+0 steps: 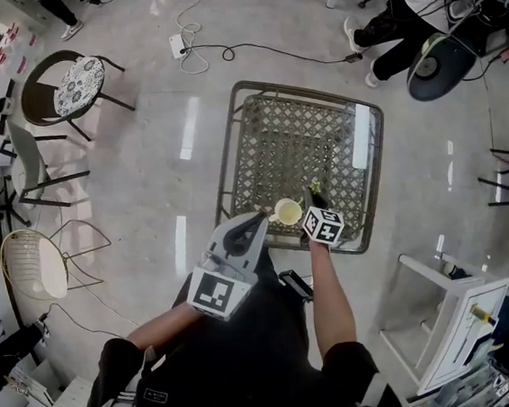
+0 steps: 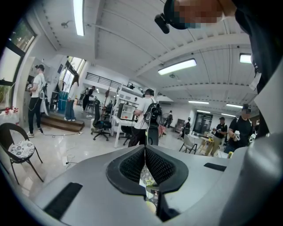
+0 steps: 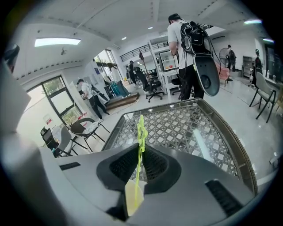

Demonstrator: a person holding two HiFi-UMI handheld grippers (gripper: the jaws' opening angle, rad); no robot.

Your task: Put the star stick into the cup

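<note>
A pale yellow cup [image 1: 287, 211] stands near the front edge of the metal lattice table [image 1: 230, 146]. My right gripper [image 1: 313, 201] hovers just right of it, shut on the thin green star stick [image 1: 314, 188]. In the right gripper view the star stick [image 3: 141, 132] runs up between the pads, and its star end pokes past the right gripper [image 3: 141, 148] over the lattice table [image 3: 190, 123]. A pale yellow shape [image 3: 134, 194] shows low in the gap. My left gripper [image 1: 258, 219] sits just left of the cup; in its own view the left gripper [image 2: 144, 149] has its pads together, nothing seen between them.
A round-seat chair [image 1: 70, 86] and a white wire chair [image 1: 35, 262] stand on the floor to the left. A white stand [image 1: 456, 312] is at the right. A cable and power strip [image 1: 179, 45] lie beyond the table. A person with a backpack [image 3: 190, 48] stands past its far edge.
</note>
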